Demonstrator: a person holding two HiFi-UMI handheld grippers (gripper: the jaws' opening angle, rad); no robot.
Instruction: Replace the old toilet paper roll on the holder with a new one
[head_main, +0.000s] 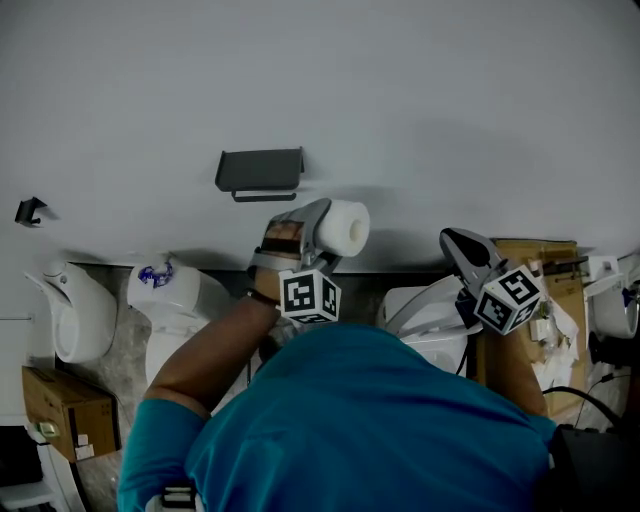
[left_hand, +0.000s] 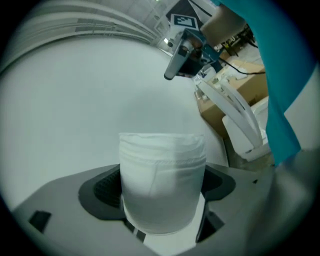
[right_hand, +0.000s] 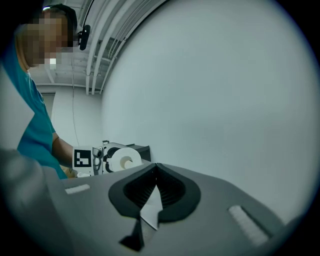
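Closest in is the person's blue-green shirt (head_main: 370, 420). Just past it, the left gripper (head_main: 320, 232) has its jaws spread wide around the new toilet paper roll (left_hand: 162, 180). Its dark pads (left_hand: 102, 190) press on the roll's round sides. The roll is white, fat and full. Its paper looks soft, with a dotted tear line running across it and a loose edge going down. One end shows a round hole in the middle. The right gripper (right_hand: 156, 172) is off to the right, with its jaws closed together and nothing in them. Farther away, the dark gray holder (head_main: 260, 172) sits on the white wall (head_main: 400, 100). The roll is near it, a bit lower and to the right, not touching.
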